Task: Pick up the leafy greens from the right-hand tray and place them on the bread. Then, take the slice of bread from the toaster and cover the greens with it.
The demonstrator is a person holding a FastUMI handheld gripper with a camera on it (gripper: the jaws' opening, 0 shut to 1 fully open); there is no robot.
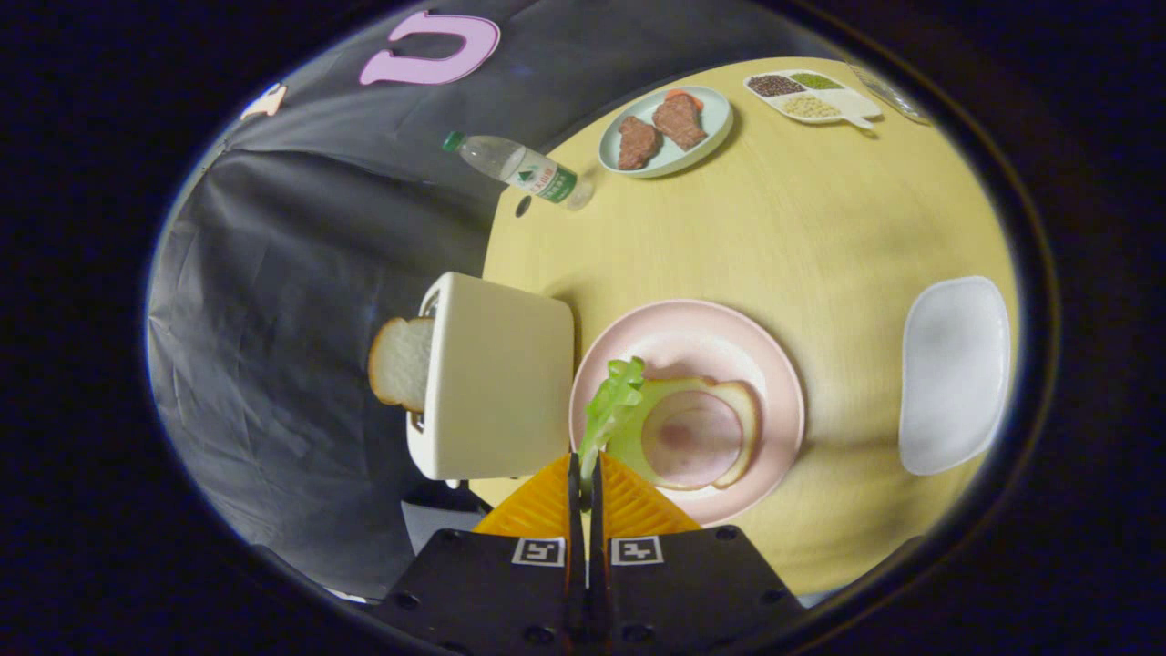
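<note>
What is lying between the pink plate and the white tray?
In the gripper view, only bare table separates the pink plate from the white tray.

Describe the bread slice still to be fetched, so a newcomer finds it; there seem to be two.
Start at the cream toaster beside the pink plate. The white bread slice pokes out of its slot. Unlike the plate's slice, it carries no ham, and no lettuce, which the gripper jaws pinch.
</note>
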